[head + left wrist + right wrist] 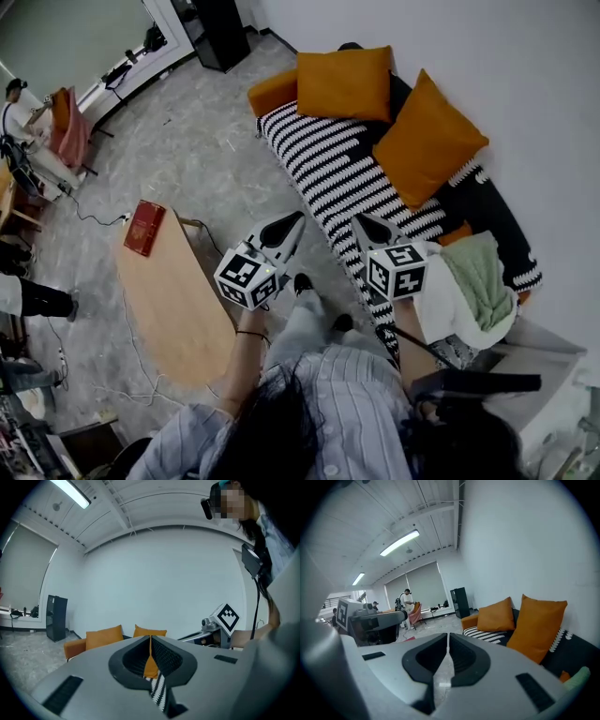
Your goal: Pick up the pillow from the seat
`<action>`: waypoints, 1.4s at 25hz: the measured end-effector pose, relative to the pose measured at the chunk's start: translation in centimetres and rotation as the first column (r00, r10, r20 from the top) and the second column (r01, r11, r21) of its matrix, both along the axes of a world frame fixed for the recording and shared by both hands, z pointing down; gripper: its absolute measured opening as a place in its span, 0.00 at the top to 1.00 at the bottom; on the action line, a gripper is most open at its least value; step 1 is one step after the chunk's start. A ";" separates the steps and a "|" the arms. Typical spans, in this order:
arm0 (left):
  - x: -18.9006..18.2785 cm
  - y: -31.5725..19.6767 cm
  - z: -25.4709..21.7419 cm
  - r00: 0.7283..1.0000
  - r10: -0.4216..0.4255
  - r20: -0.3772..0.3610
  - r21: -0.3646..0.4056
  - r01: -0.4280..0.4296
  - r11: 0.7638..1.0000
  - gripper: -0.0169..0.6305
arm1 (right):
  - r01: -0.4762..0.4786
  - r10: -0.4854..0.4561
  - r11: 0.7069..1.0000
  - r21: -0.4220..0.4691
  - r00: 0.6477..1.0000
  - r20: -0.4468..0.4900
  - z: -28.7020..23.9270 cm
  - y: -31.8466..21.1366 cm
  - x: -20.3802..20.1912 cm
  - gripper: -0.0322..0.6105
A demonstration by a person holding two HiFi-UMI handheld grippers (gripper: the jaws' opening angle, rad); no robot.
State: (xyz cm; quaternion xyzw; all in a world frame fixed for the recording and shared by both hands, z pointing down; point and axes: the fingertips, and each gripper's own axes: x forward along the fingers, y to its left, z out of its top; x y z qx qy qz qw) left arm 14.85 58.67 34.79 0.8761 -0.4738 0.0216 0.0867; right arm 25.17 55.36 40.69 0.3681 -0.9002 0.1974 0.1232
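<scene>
A room with a grey, stone-patterned floor (187,141) and a plain white wall (525,56) is seen from above. Along the wall, at upper centre, a sofa (319,164) is draped in a black-and-white striped knit. A plump, square orange pillow (344,82) is propped on its seat, and a second pillow (428,139) is tilted just to the right. An oval wooden table (178,300) with a red book (144,227) is seen lower left. The left gripper (294,223) and right gripper (360,223) are held mid-frame, jaws pressed together on nothing, apart from both pillows.

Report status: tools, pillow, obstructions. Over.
Left tool shut, empty. Right tool shut, empty. Near orange pillow, far orange pillow on sofa, untouched. Nothing blocking approach.
</scene>
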 end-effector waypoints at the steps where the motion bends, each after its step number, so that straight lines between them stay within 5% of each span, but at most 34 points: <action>1: -0.3 -0.3 0.1 1.000 -0.002 -0.007 -0.001 0.002 1.000 0.95 | 0.004 -0.004 1.000 -0.004 1.000 -0.001 0.2 -0.3 -0.2 0.91; 16: -7.3 -8.2 1.1 0.999 0.020 -0.041 -0.034 -0.021 0.999 0.95 | 0.051 -0.052 0.998 -0.030 0.998 -0.041 0.4 -8.1 -7.5 0.91; 35: -16.3 -14.4 2.3 0.994 0.087 -0.066 -0.055 -0.090 0.994 0.95 | -0.003 0.000 0.996 -0.091 1.000 -0.026 1.6 -13.5 -17.1 0.91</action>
